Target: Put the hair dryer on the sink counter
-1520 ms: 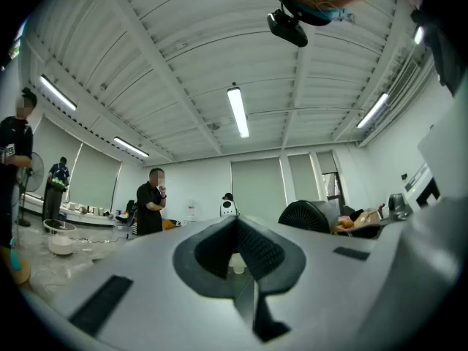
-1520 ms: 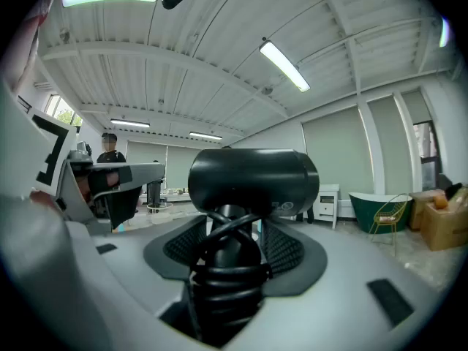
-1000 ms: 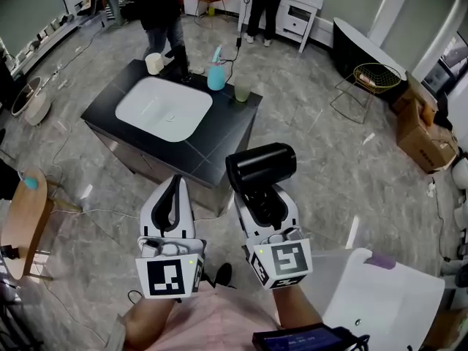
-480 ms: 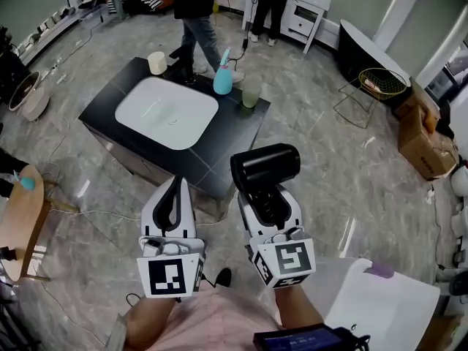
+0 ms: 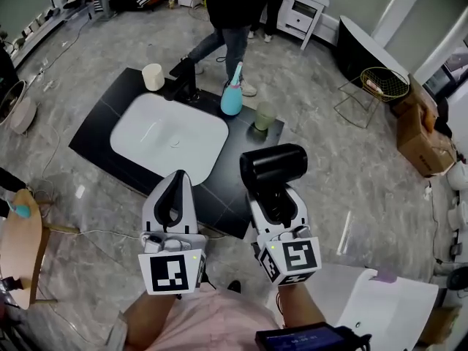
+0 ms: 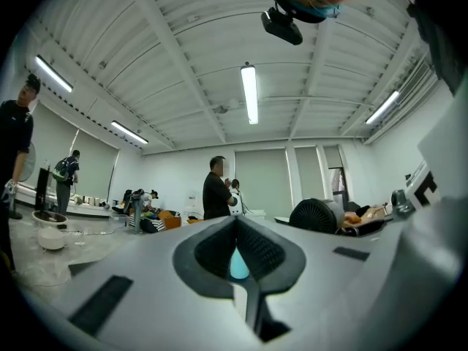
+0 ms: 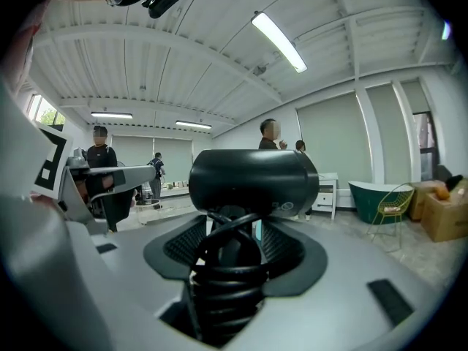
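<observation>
The black hair dryer (image 5: 274, 165) stands with its handle and coiled cord between the fingers of my right gripper (image 5: 274, 196), which is shut on it. In the right gripper view its barrel (image 7: 252, 181) fills the middle above the jaws of that gripper (image 7: 234, 247). My left gripper (image 5: 178, 180) is beside it on the left, shut and empty; in its own view the left gripper (image 6: 235, 229) has its fingertips together. Both grippers hover over the near edge of the black sink counter (image 5: 219, 189) with its white basin (image 5: 168, 141).
On the counter stand a teal bottle (image 5: 232, 101), a green cup (image 5: 264, 117), a white cup (image 5: 153, 77) and a black faucet (image 5: 186, 86). A person (image 5: 230, 20) walks just behind the counter. A wooden table (image 5: 22, 232) is at the left, cardboard boxes (image 5: 424, 130) at the right.
Both grippers have moved forward to the counter's near edge, the hair dryer still held. The person behind the counter has walked to the right.
</observation>
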Action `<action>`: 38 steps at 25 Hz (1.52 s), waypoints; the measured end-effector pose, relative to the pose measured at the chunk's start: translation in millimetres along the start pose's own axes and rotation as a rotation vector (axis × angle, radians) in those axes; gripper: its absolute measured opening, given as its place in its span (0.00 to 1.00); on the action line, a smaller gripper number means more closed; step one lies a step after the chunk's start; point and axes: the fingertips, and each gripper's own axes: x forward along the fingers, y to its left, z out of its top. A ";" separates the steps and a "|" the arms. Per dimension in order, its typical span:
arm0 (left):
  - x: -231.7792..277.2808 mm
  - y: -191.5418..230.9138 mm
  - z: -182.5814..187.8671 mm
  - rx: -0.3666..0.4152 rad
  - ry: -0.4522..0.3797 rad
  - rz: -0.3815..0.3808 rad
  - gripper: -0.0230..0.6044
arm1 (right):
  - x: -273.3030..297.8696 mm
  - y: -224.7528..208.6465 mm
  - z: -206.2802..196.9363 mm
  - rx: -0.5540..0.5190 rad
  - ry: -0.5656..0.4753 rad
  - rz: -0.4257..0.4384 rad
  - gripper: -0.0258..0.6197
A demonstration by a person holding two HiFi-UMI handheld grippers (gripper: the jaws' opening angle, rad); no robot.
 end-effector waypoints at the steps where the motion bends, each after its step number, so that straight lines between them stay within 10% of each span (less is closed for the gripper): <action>1: 10.6 8.4 -0.5 -0.001 0.004 -0.006 0.05 | 11.4 -0.3 3.6 0.000 0.000 -0.010 0.42; 17: 109.9 61.9 -0.6 -0.012 -0.032 -0.141 0.05 | 106.2 -2.6 41.6 -0.008 -0.022 -0.126 0.42; 38: 152.8 28.5 -43.1 -0.005 0.092 -0.147 0.05 | 144.1 -48.7 -21.6 0.058 0.141 -0.091 0.42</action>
